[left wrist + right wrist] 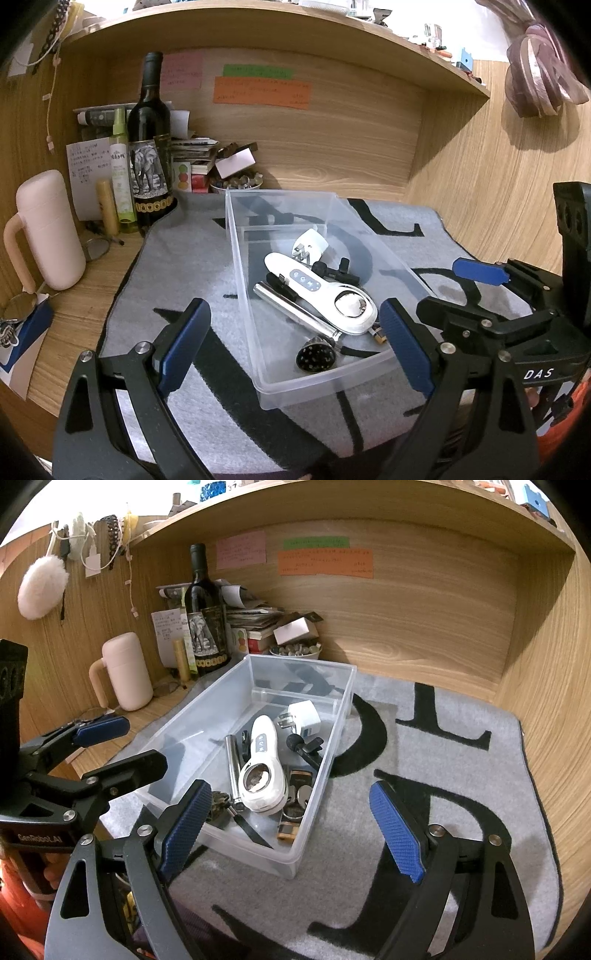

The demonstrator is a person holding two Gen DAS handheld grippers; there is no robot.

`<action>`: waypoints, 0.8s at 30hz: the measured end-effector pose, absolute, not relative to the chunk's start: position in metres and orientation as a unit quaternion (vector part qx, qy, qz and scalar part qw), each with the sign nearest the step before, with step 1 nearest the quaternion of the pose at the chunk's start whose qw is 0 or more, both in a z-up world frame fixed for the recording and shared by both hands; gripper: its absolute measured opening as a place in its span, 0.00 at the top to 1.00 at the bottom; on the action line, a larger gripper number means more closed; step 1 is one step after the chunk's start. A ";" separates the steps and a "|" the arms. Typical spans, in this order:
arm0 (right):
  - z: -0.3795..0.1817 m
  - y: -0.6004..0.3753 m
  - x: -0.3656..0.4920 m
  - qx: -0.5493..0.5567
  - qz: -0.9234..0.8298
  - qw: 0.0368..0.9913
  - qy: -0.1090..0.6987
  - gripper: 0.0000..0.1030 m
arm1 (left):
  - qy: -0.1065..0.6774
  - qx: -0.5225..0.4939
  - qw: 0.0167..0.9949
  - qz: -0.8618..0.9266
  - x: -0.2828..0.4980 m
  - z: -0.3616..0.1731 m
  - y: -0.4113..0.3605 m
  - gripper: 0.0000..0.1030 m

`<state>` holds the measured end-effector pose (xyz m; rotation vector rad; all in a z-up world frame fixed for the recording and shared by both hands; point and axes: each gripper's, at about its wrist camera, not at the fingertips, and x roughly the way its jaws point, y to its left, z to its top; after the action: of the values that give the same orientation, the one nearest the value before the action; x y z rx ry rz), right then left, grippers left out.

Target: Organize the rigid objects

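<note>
A clear bin (243,258) sits on a grey lettered mat (177,266) on the wooden tabletop (66,317), holding a white device (317,284), a metal tube (295,306), a white charger (304,716) and small dark pieces too jumbled to identify. Both the left hand-held gripper (295,343) and the right hand-held gripper (291,830) hang spread wide and empty at the bin's near end. A wine bottle (149,140) and pink mug (48,229) crowd the back corner under a shelf (258,33).
</note>
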<state>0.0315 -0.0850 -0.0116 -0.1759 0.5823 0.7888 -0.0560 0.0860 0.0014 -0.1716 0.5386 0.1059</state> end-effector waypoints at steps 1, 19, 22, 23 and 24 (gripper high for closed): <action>-0.012 -0.085 0.032 -0.084 0.378 0.879 0.280 0.17 | 0.265 -0.084 0.959 0.052 -0.056 0.001 0.086 0.09; -0.013 -0.088 0.035 -0.079 0.377 0.879 0.282 0.17 | 0.268 -0.085 0.959 0.044 -0.054 0.001 0.083 0.05; -0.013 -0.088 0.036 -0.079 0.378 0.878 0.282 0.17 | 0.269 -0.083 0.959 0.042 -0.054 0.001 0.082 0.05; -0.013 -0.088 0.036 -0.079 0.378 0.878 0.282 0.17 | 0.269 -0.084 0.959 0.042 -0.054 0.001 0.082 0.05; -0.012 -0.087 0.036 -0.079 0.378 0.878 0.282 0.17 | 0.268 -0.083 0.959 0.042 -0.054 0.001 0.082 0.05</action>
<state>0.0355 -0.0875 -0.0125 -0.1646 0.5879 0.7888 -0.0535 0.0822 0.0010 -0.1687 0.5429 0.0843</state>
